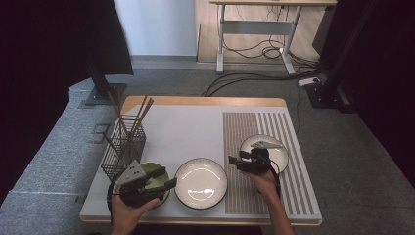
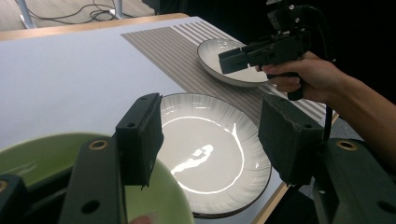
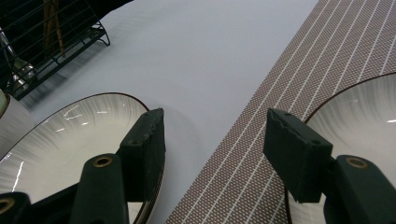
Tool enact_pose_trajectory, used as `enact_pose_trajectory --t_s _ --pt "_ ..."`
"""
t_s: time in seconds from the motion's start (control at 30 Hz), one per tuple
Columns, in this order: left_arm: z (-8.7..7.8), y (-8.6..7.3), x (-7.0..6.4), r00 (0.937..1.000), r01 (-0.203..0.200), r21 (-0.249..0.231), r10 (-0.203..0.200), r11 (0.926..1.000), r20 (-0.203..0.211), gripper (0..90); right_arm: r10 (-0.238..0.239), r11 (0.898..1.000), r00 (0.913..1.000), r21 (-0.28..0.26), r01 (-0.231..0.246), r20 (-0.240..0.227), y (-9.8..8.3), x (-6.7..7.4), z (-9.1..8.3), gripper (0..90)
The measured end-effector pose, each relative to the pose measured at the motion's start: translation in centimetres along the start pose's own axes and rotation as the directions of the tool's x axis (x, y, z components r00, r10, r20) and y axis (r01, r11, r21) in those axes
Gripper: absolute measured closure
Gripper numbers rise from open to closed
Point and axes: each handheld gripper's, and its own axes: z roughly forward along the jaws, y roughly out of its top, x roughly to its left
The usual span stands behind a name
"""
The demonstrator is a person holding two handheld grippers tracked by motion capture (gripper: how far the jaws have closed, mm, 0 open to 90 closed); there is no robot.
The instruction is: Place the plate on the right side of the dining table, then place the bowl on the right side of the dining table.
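Observation:
A green bowl [image 1: 155, 172] [image 2: 42, 158] sits at the table's front left, and my left gripper [image 1: 165, 179] [image 2: 210, 135] hovers over its rim. The jaws are open with nothing between them, aimed at the white ribbed plate [image 1: 200, 183] [image 2: 205, 154] [image 3: 70, 135] in the front middle. My right gripper [image 1: 232, 162] [image 3: 212, 144] [image 2: 231, 59] is held above the striped mat [image 1: 244, 196], beside a white bowl [image 1: 283, 155] [image 2: 217, 51] [image 3: 359, 116]. It points left toward the plate and is open and empty.
A black wire basket [image 1: 122, 147] [image 3: 46, 42] with chopsticks [image 1: 139, 115] stands at the left on the white mat [image 1: 186, 132]. The table's front edge runs just below both hands. A desk and floor cables lie beyond the table.

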Motion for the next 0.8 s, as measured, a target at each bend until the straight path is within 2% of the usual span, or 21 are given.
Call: enact_pose_trajectory --t_s 0.57,0.8 --pt "-1.2 -0.2 1.7 0.9988 0.040 0.006 -0.039 0.9992 -0.030 40.1 -0.002 1.000 0.9999 -0.009 0.002 0.010 0.1 0.3 -0.2 38.9" --pt "-1.9 -0.2 2.5 0.9973 0.045 -0.001 -0.045 0.9990 -0.058 39.7 -0.008 1.000 1.0000 -0.011 0.008 0.005 0.2 0.5 -0.1 38.7"
